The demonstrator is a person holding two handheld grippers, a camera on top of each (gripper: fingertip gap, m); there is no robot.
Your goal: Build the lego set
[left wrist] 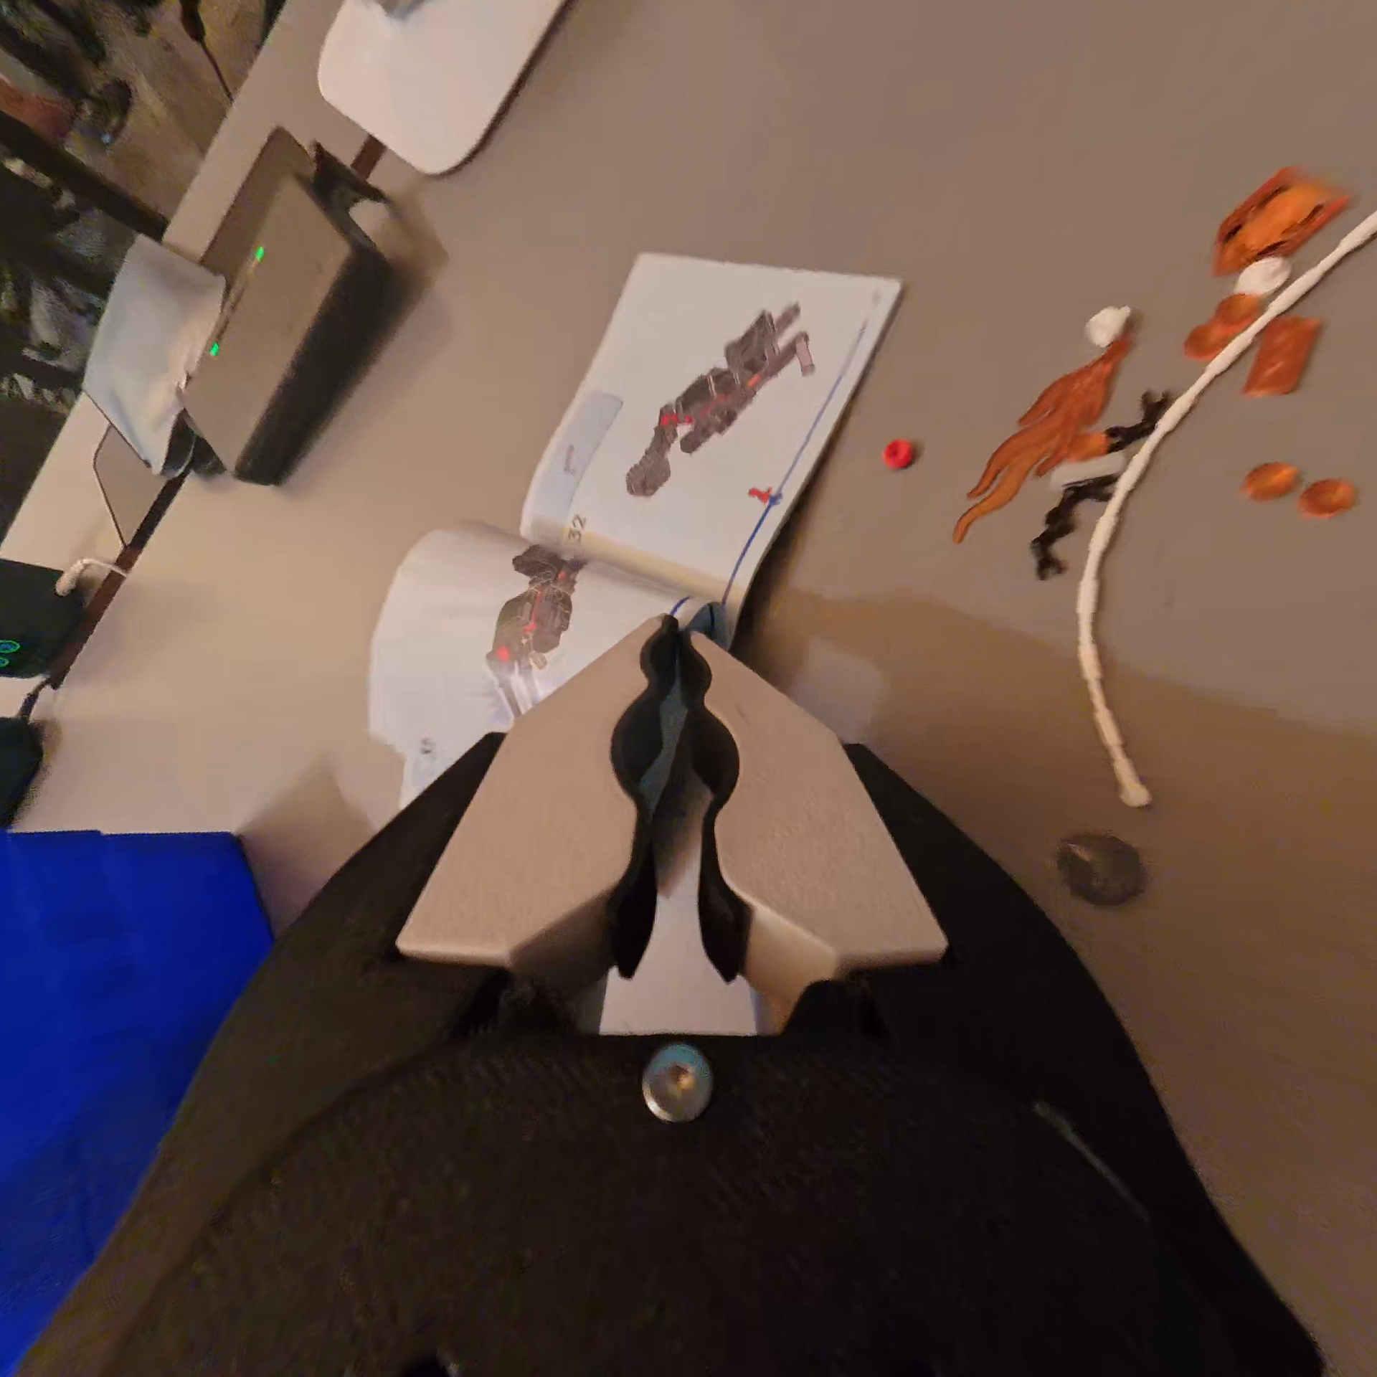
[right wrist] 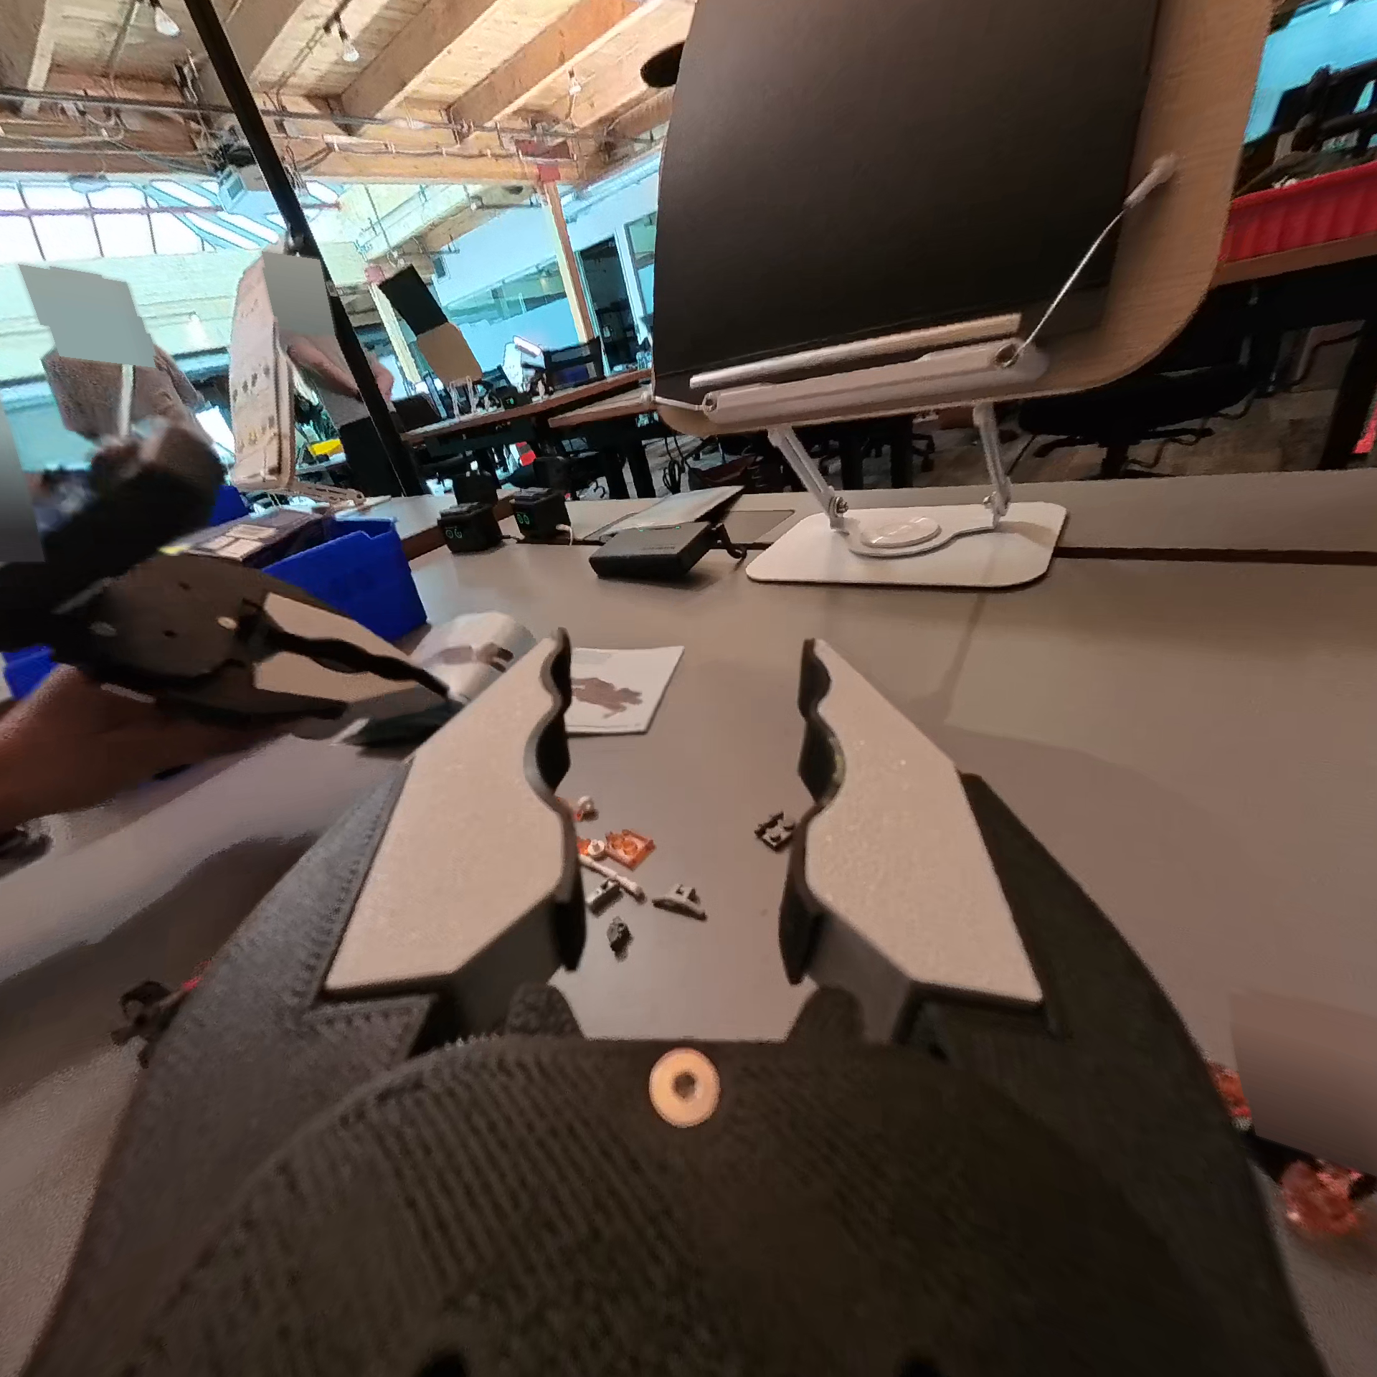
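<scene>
The grey table (right wrist: pixel 1118 708) fills both views. On it stands a tilted monitor on a silver stand (right wrist: pixel 905 551), seen whole only in the right wrist view; the left wrist view shows just a corner of its base. Beside the base lies a dark box with green lights (left wrist: pixel 290 350).

The left gripper (left wrist: pixel 665 622) points down at the table from above, its jaws clenched, the tips pinching the edge of a page of the open instruction booklet (left wrist: pixel 715 417). The right wrist view catches this gripper from the side (right wrist: pixel 447 689), held low over the booklet (right wrist: pixel 626 689) by a forearm at the left edge. The right gripper (right wrist: pixel 682 656) is held nearly level above the table, jaws spread wide and holding nothing.

Only the left wrist view shows the long white segmented strand (left wrist: pixel 1110 551), the orange flame piece (left wrist: pixel 1043 439) beside it and a small red round piece (left wrist: pixel 899 453) near the booklet. Only the right wrist view shows the small grey and orange lego pieces (right wrist: pixel 626 857) scattered on the table between the right gripper's fingers
</scene>
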